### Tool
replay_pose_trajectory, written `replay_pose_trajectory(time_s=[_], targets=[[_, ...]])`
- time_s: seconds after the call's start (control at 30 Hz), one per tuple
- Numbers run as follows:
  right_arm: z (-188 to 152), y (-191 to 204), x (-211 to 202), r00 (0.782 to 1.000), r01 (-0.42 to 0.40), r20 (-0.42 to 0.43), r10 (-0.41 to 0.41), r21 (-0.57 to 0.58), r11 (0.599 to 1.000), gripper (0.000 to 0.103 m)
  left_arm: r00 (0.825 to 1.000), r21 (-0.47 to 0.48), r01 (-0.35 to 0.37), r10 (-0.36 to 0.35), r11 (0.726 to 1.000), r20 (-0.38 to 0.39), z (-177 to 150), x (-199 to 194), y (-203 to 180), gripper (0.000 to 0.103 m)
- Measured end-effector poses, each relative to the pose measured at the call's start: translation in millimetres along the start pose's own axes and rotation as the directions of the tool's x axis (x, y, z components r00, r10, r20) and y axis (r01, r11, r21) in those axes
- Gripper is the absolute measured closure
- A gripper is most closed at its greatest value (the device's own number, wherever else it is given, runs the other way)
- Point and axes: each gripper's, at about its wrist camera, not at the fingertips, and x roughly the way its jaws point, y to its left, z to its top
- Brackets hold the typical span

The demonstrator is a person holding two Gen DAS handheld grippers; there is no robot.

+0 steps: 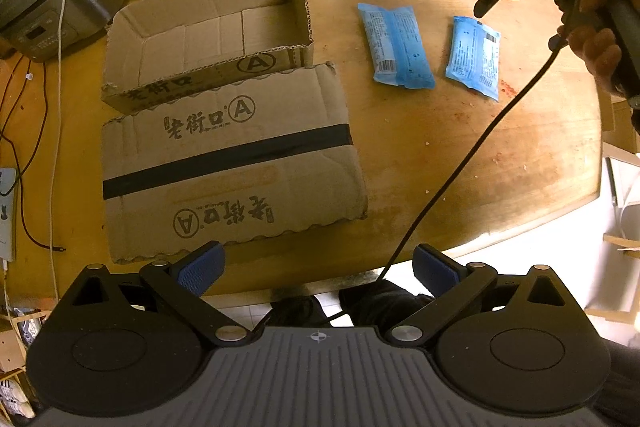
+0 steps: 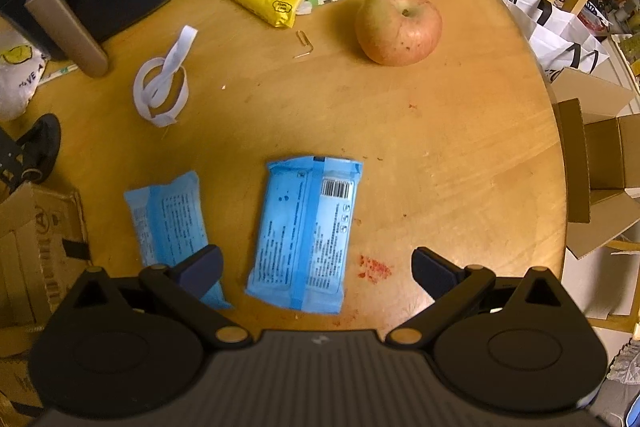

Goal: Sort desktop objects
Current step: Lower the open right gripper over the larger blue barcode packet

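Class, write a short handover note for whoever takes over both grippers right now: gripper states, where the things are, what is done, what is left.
Left gripper: open, empty, hanging at the table's near edge.
Right gripper: open, empty, over the right blue packet.
Left blue packet lies beside it; both rest on the table.
Cardboard box is empty.
Done: nothing sorted.
Left: probably both packets into the box.
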Motion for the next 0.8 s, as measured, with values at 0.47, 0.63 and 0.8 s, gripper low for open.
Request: replay_pose_trajectory(time_s=[0.47,0.63,0.8], targets=[[21,-1,19,1.000,0.011,-0.022,-0.010,0.046,0.999,0.000,1.000,0.004,0.000,0.000,1.000,-0.019,4,4,-3,0.000],[29,-2,22,1.000,0.006,-0.030,-0.004,0.072,0.997,0.000,1.000,0.001,0.000,0.000,1.000,-0.024,5,5,-2,0.000],[34,-2,27,0.999,0.000,-0.046,0.004,0.098,0.995,0.000,1.000,-0.001,0.000,0.000,1.000,-0.026,7,6,-2,0.000]])
